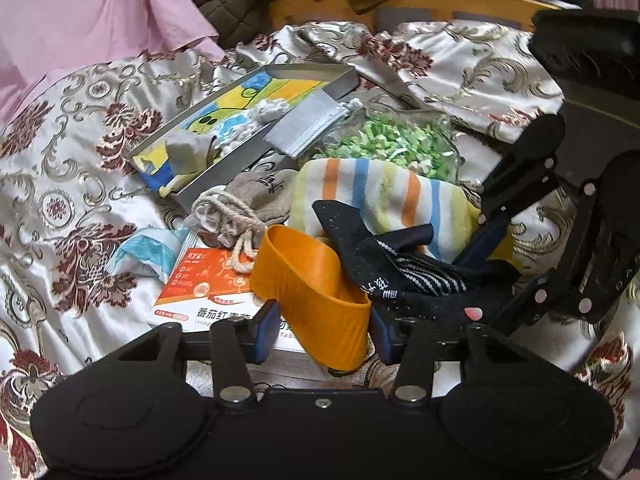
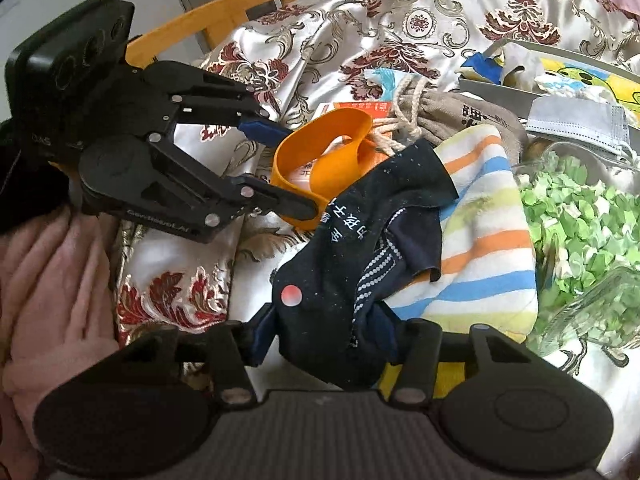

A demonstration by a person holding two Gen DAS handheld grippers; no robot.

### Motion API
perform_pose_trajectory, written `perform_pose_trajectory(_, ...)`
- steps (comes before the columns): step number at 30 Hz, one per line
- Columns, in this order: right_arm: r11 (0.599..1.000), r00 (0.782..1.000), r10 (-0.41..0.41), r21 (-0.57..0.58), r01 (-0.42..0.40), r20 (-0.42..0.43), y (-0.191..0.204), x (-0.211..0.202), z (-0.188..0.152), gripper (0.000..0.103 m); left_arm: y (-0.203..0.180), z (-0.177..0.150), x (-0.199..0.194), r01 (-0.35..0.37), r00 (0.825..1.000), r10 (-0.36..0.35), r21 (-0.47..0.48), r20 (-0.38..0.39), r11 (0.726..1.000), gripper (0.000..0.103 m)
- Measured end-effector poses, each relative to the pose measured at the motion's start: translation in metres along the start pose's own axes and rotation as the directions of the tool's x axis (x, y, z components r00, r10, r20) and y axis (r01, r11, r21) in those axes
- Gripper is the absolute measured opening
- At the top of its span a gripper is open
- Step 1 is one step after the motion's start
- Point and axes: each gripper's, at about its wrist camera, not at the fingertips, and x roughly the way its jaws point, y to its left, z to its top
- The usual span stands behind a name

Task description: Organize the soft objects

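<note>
A heap of soft things lies on a floral satin cover. My left gripper (image 1: pixel 326 334) (image 2: pixel 300 172) is shut on the near end of a soft orange band (image 1: pixel 312 292) (image 2: pixel 320 152), one pad on each side. A dark sock with white print (image 1: pixel 360 248) (image 2: pixel 352 240) drapes over a striped towel (image 1: pixel 392 196) (image 2: pixel 480 240). My right gripper (image 2: pixel 326 336) (image 1: pixel 500 260) is shut on this sock's near end, which fills the gap between its pads. A beige drawstring pouch (image 1: pixel 256 196) (image 2: pixel 452 116) lies behind the band.
A metal tray (image 1: pixel 344 80) holds a colourful cloth and white fluff, with a grey face mask (image 1: pixel 304 128) on its edge. A glass bowl of green bits (image 1: pixel 384 144) (image 2: pixel 580 208) stands beside the towel. An orange-white box (image 1: pixel 200 292) lies under the band. A wooden chair (image 2: pixel 224 12) stands behind.
</note>
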Motion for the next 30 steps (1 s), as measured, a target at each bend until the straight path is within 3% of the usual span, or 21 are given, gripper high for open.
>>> perform_pose_trajectory(4,1.0,1.0,0.014,0.011,-0.015,0.006,0.0,-0.001,0.001,0.053,0.003,0.001,0.001,0.0,1.0,0.0,-0.044,-0.002,0.999,0.045)
perform_pose_trajectory(9,0.988,0.998,0.06,0.141,-0.064,0.031,-0.015,0.002,0.003,0.058,0.003,0.004,0.002,-0.001,1.0,0.001,-0.068,-0.003,0.998,0.043)
perform_pose_trajectory(15,0.97,0.992,0.096,0.218,-0.11,0.076,-0.028,0.006,0.008,0.065,0.003,0.007,0.002,-0.01,1.0,0.009,-0.095,-0.015,0.995,0.039)
perform_pose_trajectory(20,0.958,0.994,0.067,0.271,-0.088,0.084,-0.028,0.017,0.016,0.067,0.005,0.01,0.004,-0.019,1.0,0.016,-0.135,-0.025,0.991,0.038)
perform_pose_trajectory(30,0.959,0.991,-0.066,0.281,0.032,0.115,-0.018,0.019,0.028,0.019,0.01,0.013,0.006,-0.012,1.0,0.008,-0.196,-0.023,0.981,0.037)
